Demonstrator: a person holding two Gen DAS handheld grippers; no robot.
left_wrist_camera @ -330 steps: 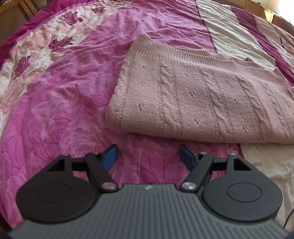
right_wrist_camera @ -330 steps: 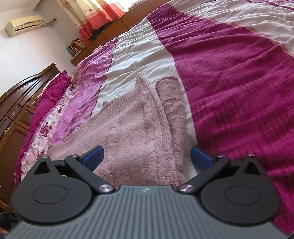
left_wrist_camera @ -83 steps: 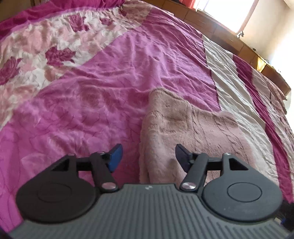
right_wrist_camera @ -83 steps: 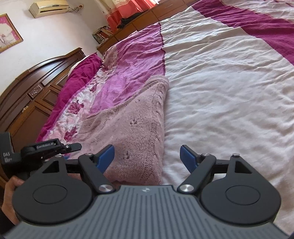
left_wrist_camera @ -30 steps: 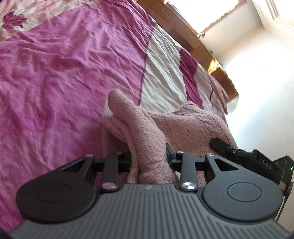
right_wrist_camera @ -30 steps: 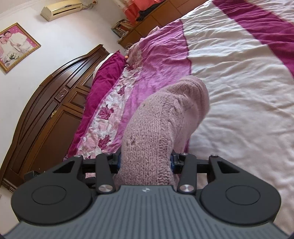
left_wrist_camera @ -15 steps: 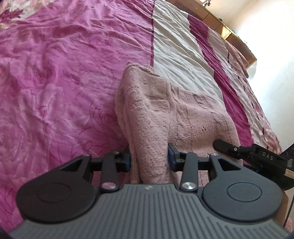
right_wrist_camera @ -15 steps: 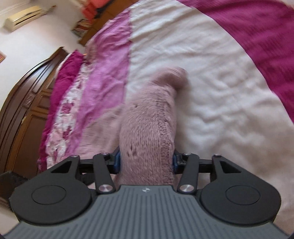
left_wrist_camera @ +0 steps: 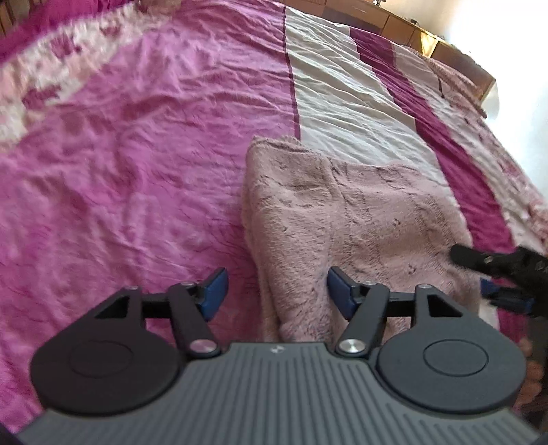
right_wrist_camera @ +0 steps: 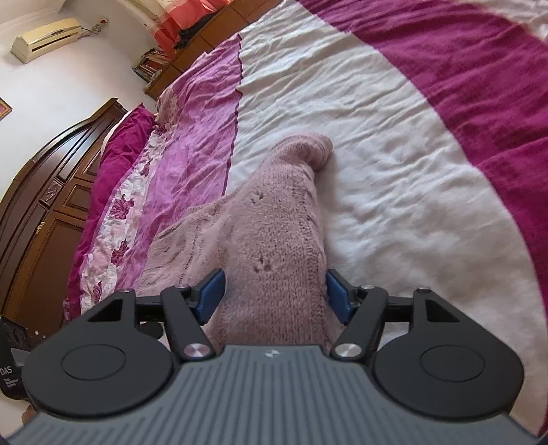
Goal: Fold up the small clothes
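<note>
A dusty-pink cable-knit sweater point(left_wrist_camera: 346, 219) lies folded on the bed; it also shows in the right wrist view point(right_wrist_camera: 270, 236). My left gripper point(left_wrist_camera: 275, 292) is open, its blue pads apart on either side of the sweater's near left corner. My right gripper point(right_wrist_camera: 274, 294) is open, its pads spread around the sweater's near right edge; the knit lies between them, resting on the bed. The right gripper's black tip point(left_wrist_camera: 496, 263) shows at the right edge of the left wrist view.
The bedspread has bright pink point(left_wrist_camera: 137, 154), white point(right_wrist_camera: 376, 154) and magenta point(right_wrist_camera: 479, 68) bands. A dark wooden headboard point(right_wrist_camera: 51, 191) stands at the left. Low wooden cabinets point(left_wrist_camera: 394, 20) run along the far side. An air conditioner point(right_wrist_camera: 44, 37) hangs on the wall.
Both grippers were shut on the sweater's edge half a second ago and carried it over. Both have opened now, and the folded sweater lies released on the bed.
</note>
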